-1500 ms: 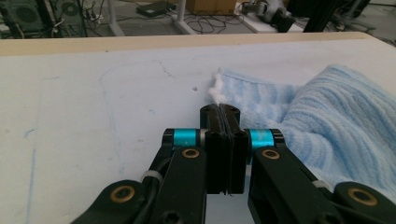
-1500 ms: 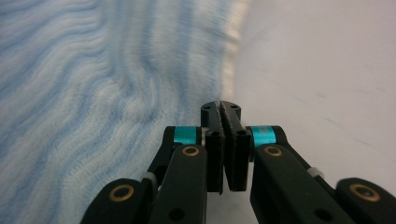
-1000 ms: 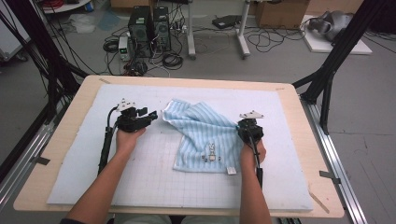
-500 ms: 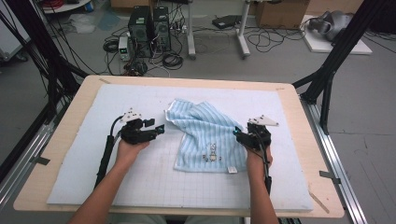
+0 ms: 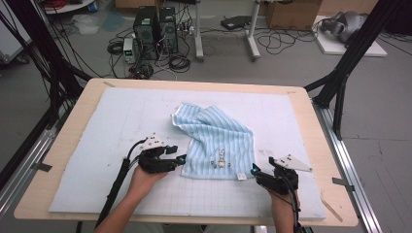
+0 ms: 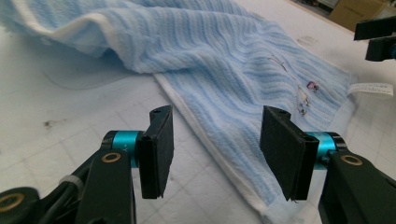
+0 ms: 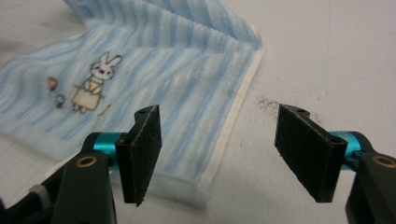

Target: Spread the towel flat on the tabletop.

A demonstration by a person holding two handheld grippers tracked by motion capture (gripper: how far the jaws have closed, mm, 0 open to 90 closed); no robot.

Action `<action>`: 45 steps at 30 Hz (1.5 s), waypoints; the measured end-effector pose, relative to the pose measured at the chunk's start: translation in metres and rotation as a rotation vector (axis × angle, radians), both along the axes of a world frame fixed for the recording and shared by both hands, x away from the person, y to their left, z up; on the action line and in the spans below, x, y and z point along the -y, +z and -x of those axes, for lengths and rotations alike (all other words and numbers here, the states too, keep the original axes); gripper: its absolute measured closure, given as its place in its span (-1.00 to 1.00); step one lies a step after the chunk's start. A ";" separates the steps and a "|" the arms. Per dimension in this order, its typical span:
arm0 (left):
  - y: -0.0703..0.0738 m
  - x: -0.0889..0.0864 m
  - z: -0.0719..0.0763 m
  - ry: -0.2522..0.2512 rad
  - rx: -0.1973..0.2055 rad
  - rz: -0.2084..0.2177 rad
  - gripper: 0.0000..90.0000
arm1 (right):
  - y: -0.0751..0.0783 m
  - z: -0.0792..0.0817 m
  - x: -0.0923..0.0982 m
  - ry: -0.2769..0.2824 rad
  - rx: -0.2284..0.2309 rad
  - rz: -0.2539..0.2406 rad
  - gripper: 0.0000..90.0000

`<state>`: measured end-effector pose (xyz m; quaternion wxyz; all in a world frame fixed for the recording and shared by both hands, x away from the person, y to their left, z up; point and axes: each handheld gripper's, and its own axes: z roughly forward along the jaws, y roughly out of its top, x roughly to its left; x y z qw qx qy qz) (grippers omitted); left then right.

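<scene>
We see the towel (image 5: 216,141) rumpled mid-mat from above; our right gripper (image 7: 217,154) view reveals its bunny (image 7: 95,81). Both jaws stand apart, the right's just opening, the left gripper (image 6: 215,147) straddling the hem untouched.

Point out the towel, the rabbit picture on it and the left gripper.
towel (image 5: 218,133): high view, middle of the striped cloth.
rabbit (image 7: 99,70): right gripper view, on the rabbit's white head.
left gripper (image 6: 215,144): left gripper view, midway between its two black pads, open over the towel's white edge.
</scene>
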<state>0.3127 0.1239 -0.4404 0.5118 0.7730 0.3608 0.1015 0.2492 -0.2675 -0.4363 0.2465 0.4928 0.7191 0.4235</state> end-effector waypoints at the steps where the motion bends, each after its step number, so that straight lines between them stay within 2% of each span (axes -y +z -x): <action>1: -0.001 0.003 0.001 0.010 -0.005 -0.003 -0.01 | 0.000 0.001 0.000 0.006 -0.002 0.005 -0.37; 5: -0.009 0.015 0.002 0.032 -0.023 -0.064 -0.01 | 0.001 0.002 0.002 0.008 0.008 0.016 -0.46; 7: -0.010 0.020 0.001 0.043 -0.031 -0.115 0.02 | 0.001 0.000 0.004 0.026 0.008 0.006 -0.46; 9: -0.011 0.024 0.001 0.051 -0.037 -0.146 0.05 | 0.000 -0.004 0.006 0.047 0.001 0.009 -0.46; 11: -0.011 0.028 0.001 0.048 -0.033 -0.184 0.15 | -0.001 -0.009 0.009 0.057 -0.005 0.010 -0.46; 13: -0.011 0.032 0.004 0.052 -0.002 -0.225 0.29 | -0.001 -0.013 0.011 0.063 -0.002 0.005 -0.46; 14: -0.011 0.032 0.004 0.039 0.006 -0.237 0.51 | -0.001 -0.014 0.012 0.061 -0.006 0.000 -0.46; 15: -0.011 0.031 0.004 0.024 0.003 -0.231 0.78 | -0.001 -0.016 0.012 0.062 -0.007 -0.002 -0.46; 16: -0.011 0.031 0.004 0.020 0.002 -0.233 0.91 | -0.002 -0.017 0.013 0.058 -0.009 0.002 -0.46; 20: -0.008 0.020 0.007 0.001 0.019 -0.265 0.94 | -0.005 -0.022 0.014 0.040 -0.017 -0.001 -0.45; 23: -0.006 0.006 0.011 -0.001 0.015 -0.254 0.94 | -0.009 -0.023 0.010 0.031 -0.031 -0.007 -0.44; 25: -0.002 -0.001 0.015 -0.007 0.027 -0.262 0.94 | -0.012 -0.025 0.005 0.043 -0.042 0.004 -0.42; 26: -0.001 -0.005 0.018 -0.005 0.036 -0.245 0.94 | -0.013 -0.025 0.002 0.049 -0.046 0.011 -0.40; 27: 0.000 -0.009 0.021 0.002 0.028 -0.222 0.94 | -0.013 -0.025 -0.001 0.057 -0.054 0.024 -0.39; 29: -0.002 -0.018 0.028 0.014 0.021 -0.210 0.94 | -0.013 -0.024 -0.008 0.074 -0.065 0.022 -0.35; 31: -0.005 -0.028 0.035 0.026 0.005 -0.192 0.94 | -0.012 -0.022 -0.015 0.111 -0.079 0.011 -0.23; 34: -0.011 -0.043 0.047 0.047 -0.020 -0.158 0.94 | -0.014 -0.018 -0.032 0.181 -0.104 0.032 -0.11; 36: -0.009 -0.049 0.056 0.046 -0.016 -0.139 0.94 | -0.015 -0.015 -0.044 0.232 -0.116 0.068 0.05; 39: -0.008 -0.053 0.064 0.029 -0.017 -0.150 0.94 | -0.015 -0.011 -0.058 0.284 -0.128 0.077 0.23; 40: -0.008 -0.055 0.068 0.029 -0.021 -0.142 0.94 | -0.015 -0.009 -0.063 0.279 -0.127 0.095 0.28; 41: -0.008 -0.055 0.069 0.028 -0.024 -0.139 0.94 | -0.014 -0.007 -0.065 0.267 -0.124 0.106 0.44; 44: -0.010 -0.055 0.077 0.012 -0.030 -0.136 0.94 | -0.013 -0.002 -0.068 0.268 -0.144 0.097 0.84; 45: -0.011 -0.055 0.079 0.000 -0.033 -0.141 0.93 | -0.012 0.002 -0.070 0.276 -0.137 0.118 0.89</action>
